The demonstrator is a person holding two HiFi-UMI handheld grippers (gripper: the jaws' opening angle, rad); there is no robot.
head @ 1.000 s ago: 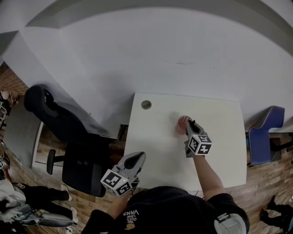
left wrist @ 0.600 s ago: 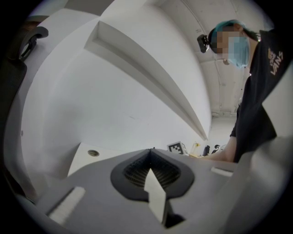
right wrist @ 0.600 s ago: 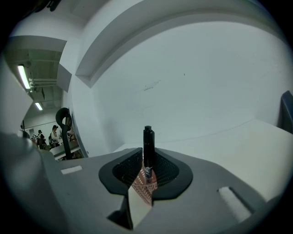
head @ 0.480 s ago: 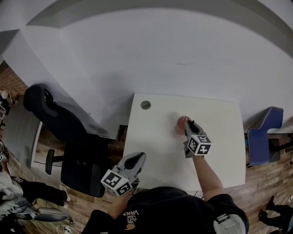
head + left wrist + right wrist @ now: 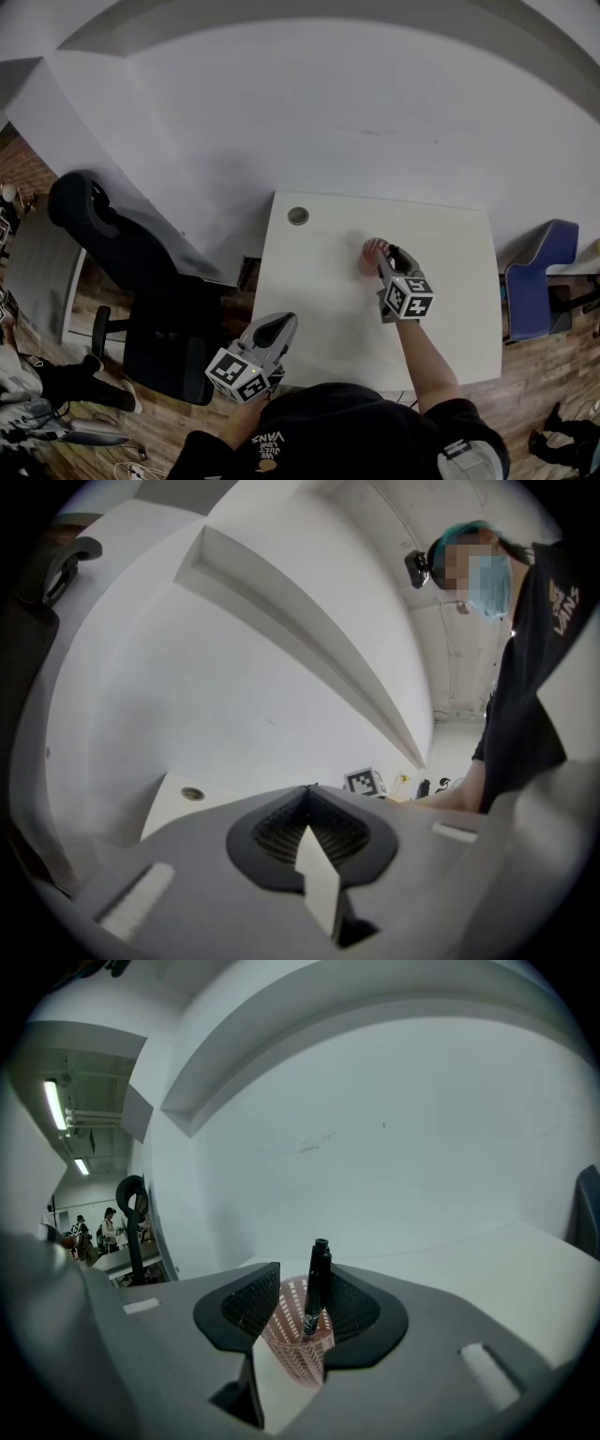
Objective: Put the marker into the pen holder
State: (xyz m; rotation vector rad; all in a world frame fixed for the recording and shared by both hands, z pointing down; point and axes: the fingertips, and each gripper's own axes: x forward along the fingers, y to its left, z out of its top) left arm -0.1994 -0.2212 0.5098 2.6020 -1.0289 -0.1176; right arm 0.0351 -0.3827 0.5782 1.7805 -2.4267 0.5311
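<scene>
A pink mesh pen holder [image 5: 369, 255] stands on the white table [image 5: 314, 281]. In the right gripper view a black marker [image 5: 315, 1288] stands upright inside the pen holder [image 5: 296, 1352], leaning towards the right-hand jaw. My right gripper [image 5: 390, 255] hovers right at the holder's top, its jaws opening with a gap on either side of the marker's upper end. My left gripper [image 5: 278, 327] hangs shut and empty off the table's front left corner, and in its own view the left gripper's [image 5: 307, 790] jaws meet.
A round cable hole [image 5: 298, 216] sits at the table's far left corner. A black office chair [image 5: 141, 281] stands left of the table and a blue chair [image 5: 536, 272] to its right. A white wall runs behind the table.
The right gripper's jaws have spread apart at the pen holder. The left gripper has barely moved.
</scene>
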